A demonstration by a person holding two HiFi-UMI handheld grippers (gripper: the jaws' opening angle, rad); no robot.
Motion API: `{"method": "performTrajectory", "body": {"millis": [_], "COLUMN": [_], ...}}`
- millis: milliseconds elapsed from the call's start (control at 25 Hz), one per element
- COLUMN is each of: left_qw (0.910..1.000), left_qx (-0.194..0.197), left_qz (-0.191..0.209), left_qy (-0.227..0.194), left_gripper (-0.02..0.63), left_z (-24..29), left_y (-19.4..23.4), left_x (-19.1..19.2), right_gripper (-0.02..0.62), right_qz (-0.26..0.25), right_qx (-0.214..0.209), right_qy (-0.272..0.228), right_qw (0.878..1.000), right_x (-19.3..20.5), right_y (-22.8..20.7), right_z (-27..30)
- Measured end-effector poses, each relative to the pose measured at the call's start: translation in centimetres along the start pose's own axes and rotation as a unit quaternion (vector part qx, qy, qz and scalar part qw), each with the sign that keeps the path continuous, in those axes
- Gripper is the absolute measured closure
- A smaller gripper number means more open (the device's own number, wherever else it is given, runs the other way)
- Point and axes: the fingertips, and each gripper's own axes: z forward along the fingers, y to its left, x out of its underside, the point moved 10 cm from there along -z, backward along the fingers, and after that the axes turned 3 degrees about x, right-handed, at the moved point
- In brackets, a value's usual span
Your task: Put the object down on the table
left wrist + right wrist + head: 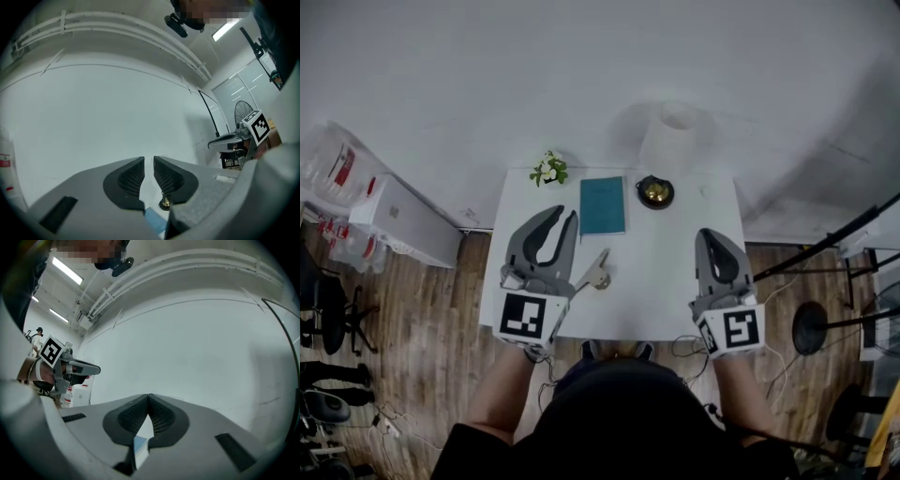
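Note:
A small beige object (598, 273) lies on the white table (675, 281), just right of my left gripper (563, 218) and apart from its jaws. That gripper hovers over the table's left half, open by a narrow gap with nothing between its pads (132, 176). My right gripper (710, 234) hangs over the right half, shut and empty, its tips touching in the right gripper view (148, 397). Between the left jaws I see the brass bell (164, 202) and a teal book (154, 220).
At the table's far edge stand a small potted plant (549, 170), the teal book (603, 204) and the bell (655, 191). A white lampshade (673, 139) rises behind them. White boxes (403, 220) and a black chair (328, 309) sit left, a fan base (811, 328) right.

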Motion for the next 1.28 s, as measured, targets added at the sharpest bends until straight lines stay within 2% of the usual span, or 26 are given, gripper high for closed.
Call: {"method": "performTrajectory", "body": {"millis": [680, 1280], "left_qw": [0.9997, 0.9991], "left_qx": [-0.017, -0.025], "left_qz": [-0.002, -0.006], "left_qy": [0.015, 0.033], "left_gripper": [0.546, 0.546], "left_z": [1.5, 3.0], "left_y": [0.5, -1.3], "left_x": [0.7, 1.3], "right_gripper": [0.592, 0.592], "right_qz": [0.009, 0.014], "right_qx": [-0.023, -0.042], "right_qy": [-0.003, 0.003], "right_qw": [1.000, 0.999], "right_x": [0.9, 2.1], "right_y": [-0.8, -2.8], "right_z": [2.2, 2.4]}}
